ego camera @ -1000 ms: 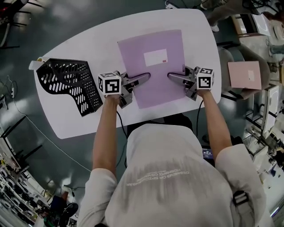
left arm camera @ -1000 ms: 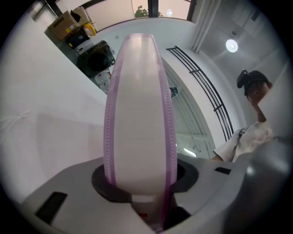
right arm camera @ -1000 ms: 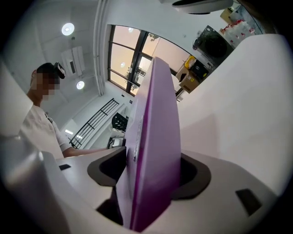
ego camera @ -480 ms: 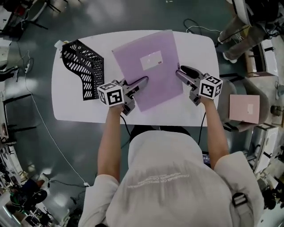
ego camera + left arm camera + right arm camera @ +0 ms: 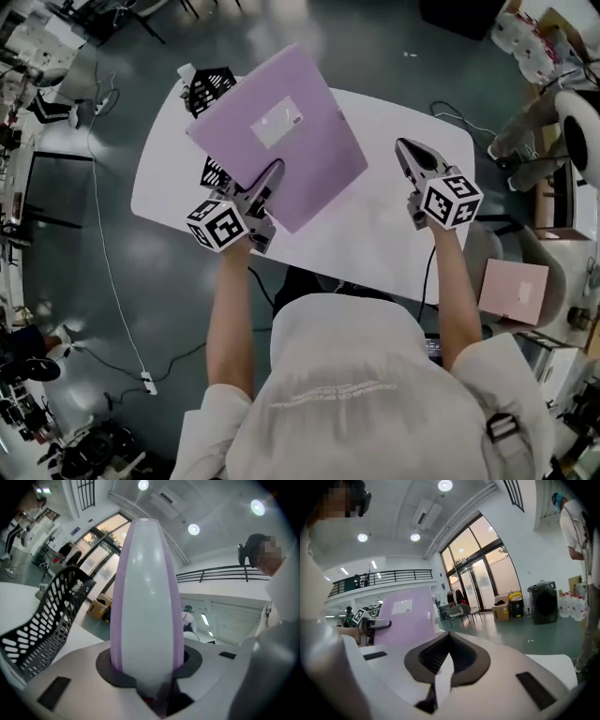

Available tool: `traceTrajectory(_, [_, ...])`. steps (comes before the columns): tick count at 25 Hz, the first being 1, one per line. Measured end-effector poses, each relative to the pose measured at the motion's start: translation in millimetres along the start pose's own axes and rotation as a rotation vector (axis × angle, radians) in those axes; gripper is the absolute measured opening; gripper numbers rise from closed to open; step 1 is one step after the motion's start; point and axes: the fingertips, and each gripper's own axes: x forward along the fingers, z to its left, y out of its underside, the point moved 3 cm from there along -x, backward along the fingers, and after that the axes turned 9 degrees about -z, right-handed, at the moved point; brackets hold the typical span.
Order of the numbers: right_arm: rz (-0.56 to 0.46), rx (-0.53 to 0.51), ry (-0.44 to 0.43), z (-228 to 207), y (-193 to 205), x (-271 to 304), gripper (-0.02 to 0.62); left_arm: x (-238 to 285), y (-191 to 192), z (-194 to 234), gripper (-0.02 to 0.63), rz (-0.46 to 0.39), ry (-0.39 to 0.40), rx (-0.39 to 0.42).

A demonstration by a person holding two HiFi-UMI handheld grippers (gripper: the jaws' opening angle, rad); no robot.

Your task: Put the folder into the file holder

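Left gripper clamps the folder edge-on (head view shows its lilac face).

The near right part of the table is left bare, and free passage is offered there around the right gripper, whose jaws are closed on nothing. The far left corner is taken up by the file holder, which is largely covered from above by the tilted folder clamped in the left gripper.
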Motion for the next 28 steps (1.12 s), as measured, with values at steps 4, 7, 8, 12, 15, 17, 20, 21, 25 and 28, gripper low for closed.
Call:
traceTrajectory(4, [0.005,-0.064,-0.068,35.3,-13.5,22.8,0.025,-35.1,-55.5,-2.7,0.16,-0.13,-0.102,0.101])
traceTrajectory(7, [0.017,-0.099,-0.11,58.1,-19.8,36.2,0.024,-59.3,-93.0,-3.1,0.16,-0.211,-0.18,0.173])
traceTrajectory(8, [0.015,-0.104,-0.122,65.5,-21.9,40.5,0.025,-67.0,-104.4,-1.7,0.16,-0.235,-0.204,0.193])
traceTrajectory(12, [0.002,-0.12,-0.165,94.7,-29.9,62.3,0.023,-97.4,-144.2,13.4,0.16,-0.319,-0.297,0.254])
traceTrajectory(15, [0.005,-0.142,-0.19,112.0,-32.6,77.5,0.025,-113.2,-166.9,21.4,0.16,-0.352,-0.339,0.314])
traceTrajectory(17, [0.006,-0.15,-0.202,122.8,-34.2,86.8,0.023,-119.6,-180.5,25.4,0.16,-0.364,-0.359,0.363])
traceTrajectory(20, [0.008,-0.159,-0.214,136.8,-35.0,98.6,0.023,-124.7,-196.3,32.6,0.16,-0.382,-0.389,0.429])
traceTrajectory(21, [0.009,-0.162,-0.217,140.4,-34.8,101.5,0.023,-125.4,-200.1,34.1,0.16,-0.392,-0.389,0.44])
traceTrajectory(25, [0.015,-0.173,-0.218,151.9,-33.8,110.9,0.023,-129.4,-216.7,33.3,0.16,-0.454,-0.346,0.463])
traceTrajectory(28, [0.018,-0.167,-0.209,157.3,-32.1,116.2,0.024,-134.7,-231.2,34.0,0.16,-0.496,-0.335,0.471])
